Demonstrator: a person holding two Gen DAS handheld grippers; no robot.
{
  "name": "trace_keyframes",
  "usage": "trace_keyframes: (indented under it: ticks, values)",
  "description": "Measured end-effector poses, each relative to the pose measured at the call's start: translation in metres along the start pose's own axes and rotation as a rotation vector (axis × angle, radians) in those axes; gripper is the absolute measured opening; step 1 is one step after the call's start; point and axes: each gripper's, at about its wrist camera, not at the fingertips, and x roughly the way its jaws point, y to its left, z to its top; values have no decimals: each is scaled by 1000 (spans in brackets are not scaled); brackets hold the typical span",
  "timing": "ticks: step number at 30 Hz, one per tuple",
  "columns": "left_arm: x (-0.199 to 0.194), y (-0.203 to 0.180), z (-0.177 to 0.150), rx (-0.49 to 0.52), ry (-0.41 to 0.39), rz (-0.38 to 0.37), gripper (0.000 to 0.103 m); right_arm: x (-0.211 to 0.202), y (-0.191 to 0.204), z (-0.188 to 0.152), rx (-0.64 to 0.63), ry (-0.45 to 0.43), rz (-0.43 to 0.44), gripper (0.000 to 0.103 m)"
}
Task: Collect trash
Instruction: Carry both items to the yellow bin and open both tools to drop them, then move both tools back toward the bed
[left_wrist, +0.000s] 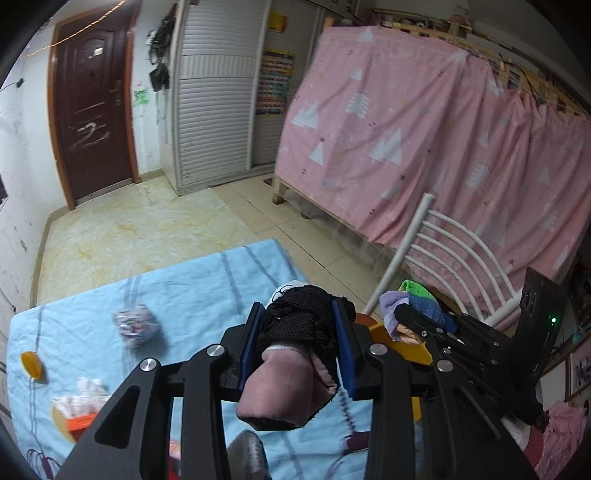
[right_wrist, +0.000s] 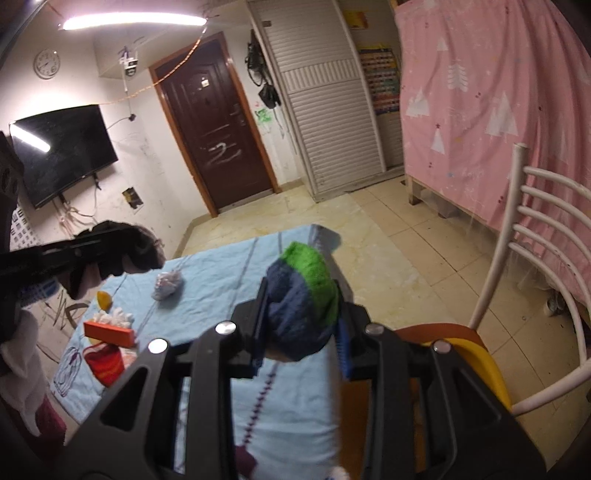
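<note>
**Two grippers, each clamped on a bundle of cloth, above a blue-covered table**

Much is hard to read. The black frames of both grippers fill the lower part of each view and hide the near table edge. A crumpled wad (left_wrist: 136, 326) on the cloth is blurred in the left view; whether it is paper or plastic cannot be told. A red container (right_wrist: 105, 363) is partly hidden behind an orange tissue box (right_wrist: 109, 332).

The left gripper (left_wrist: 301, 332) is closed on one black and mauve sock bundle (left_wrist: 295, 358). The bundle's long axis runs along the fingers, its mauve end pointing back toward the camera, its black end forward.

The right gripper (right_wrist: 301, 317) is closed on one navy and green sock bundle (right_wrist: 304, 306), green end pointing forward and upward, navy end toward the camera.

Both bundles are held over the table (right_wrist: 229, 269) with its light blue cloth. On the cloth: one wad, one tissue box, one small orange disc (left_wrist: 31, 363). One white chair (right_wrist: 546, 236) stands to the right, beside a pink curtain (left_wrist: 424, 129).
</note>
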Motion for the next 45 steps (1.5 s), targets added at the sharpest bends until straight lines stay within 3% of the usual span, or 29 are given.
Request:
trace_keyframes:
  ticks: [14, 18, 21, 24, 26, 39, 45]
  values:
    - [65, -83, -13, 66, 125, -61, 27, -19, -83, -27, 95, 11, -71, 34]
    - [78, -101, -14, 77, 149, -70, 28, -20, -95, -30, 120, 11, -75, 45]
    - [85, -112, -14, 75, 170, -94, 31, -23, -102, -33, 133, 4, -77, 47]
    - [89, -120, -14, 77, 172, -101, 44, -26, -108, -34, 146, -1, -77, 48]
    - [90, -124, -14, 83, 172, -101, 46, -26, -110, -35, 151, -1, -77, 48]
    - [61, -99, -17, 62, 134, -90, 47, -16, -77, -34, 103, 19, -39, 65]
    - [43, -68, -18, 17, 110, -72, 47, -4, -41, -30, 49, 41, -3, 66]
